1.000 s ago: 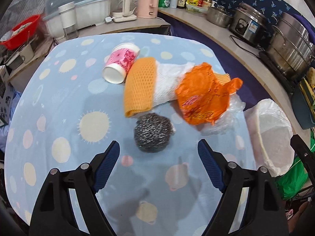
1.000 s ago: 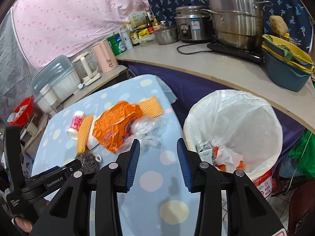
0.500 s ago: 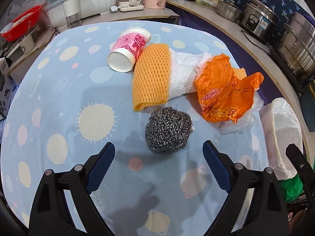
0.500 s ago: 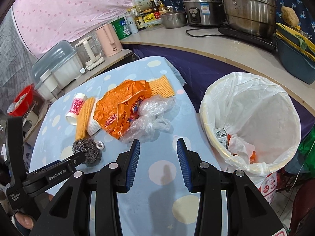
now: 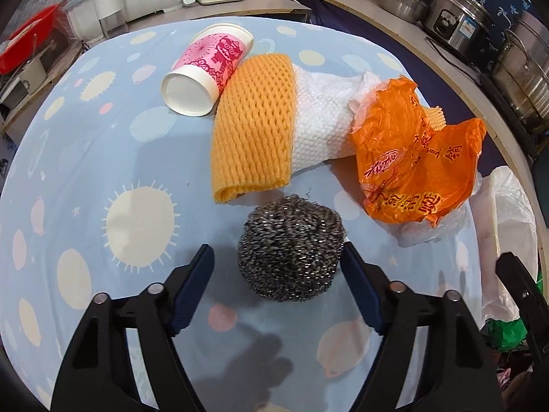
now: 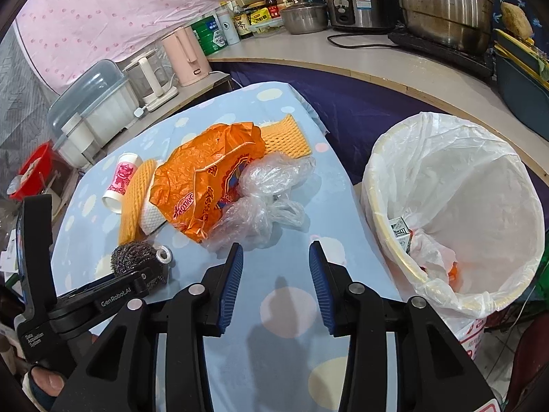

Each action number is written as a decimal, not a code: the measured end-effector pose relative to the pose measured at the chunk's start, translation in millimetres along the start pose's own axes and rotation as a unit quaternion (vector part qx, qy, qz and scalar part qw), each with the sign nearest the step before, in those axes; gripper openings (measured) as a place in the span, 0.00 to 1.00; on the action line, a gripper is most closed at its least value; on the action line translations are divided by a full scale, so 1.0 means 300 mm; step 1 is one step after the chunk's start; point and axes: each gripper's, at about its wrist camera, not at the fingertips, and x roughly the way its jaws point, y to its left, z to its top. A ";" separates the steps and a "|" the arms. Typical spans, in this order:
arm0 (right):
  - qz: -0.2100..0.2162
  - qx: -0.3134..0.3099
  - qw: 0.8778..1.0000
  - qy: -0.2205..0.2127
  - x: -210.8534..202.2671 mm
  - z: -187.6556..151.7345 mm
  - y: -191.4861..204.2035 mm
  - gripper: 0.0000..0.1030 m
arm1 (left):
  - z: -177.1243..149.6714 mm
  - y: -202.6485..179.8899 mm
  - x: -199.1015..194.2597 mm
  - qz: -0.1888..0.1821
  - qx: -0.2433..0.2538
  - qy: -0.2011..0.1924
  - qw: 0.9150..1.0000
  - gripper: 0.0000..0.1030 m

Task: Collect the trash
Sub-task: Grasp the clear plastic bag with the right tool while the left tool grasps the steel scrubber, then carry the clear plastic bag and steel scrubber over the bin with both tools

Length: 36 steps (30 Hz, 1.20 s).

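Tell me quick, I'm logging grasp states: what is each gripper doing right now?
Left gripper: open, jaws straddling the steel wool scrubber, not clamped on it.
Right gripper: open, holding nothing, just short of the clear plastic bags.

Black claw (image 5: 276, 286) frames, blue ribbed pads (image 6: 230, 285)

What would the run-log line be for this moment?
left gripper: open, straddling steel scrubber | right gripper: open, empty, near clear plastic bags | trash bin: partly filled
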 end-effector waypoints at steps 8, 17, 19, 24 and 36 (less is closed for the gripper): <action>0.015 0.014 1.000 0.009 0.110 0.074 0.004 0.45 | 0.012 0.000 0.003 -0.017 0.005 0.002 1.000 0.49; 0.013 0.018 0.999 0.034 0.242 0.085 0.017 0.44 | 0.016 0.016 0.024 -0.026 0.000 0.013 1.000 0.49; 0.012 0.014 0.999 0.035 0.252 0.080 0.017 0.20 | 0.014 0.017 0.024 -0.026 0.001 0.011 1.000 0.49; 0.015 0.005 1.000 0.022 0.219 0.072 0.019 0.07 | 0.011 0.018 0.022 -0.028 0.000 0.009 1.000 0.49; 0.014 0.023 0.999 -0.032 -0.009 0.062 -0.043 0.07 | -0.023 0.013 -0.076 -0.038 -0.005 -0.004 0.999 0.47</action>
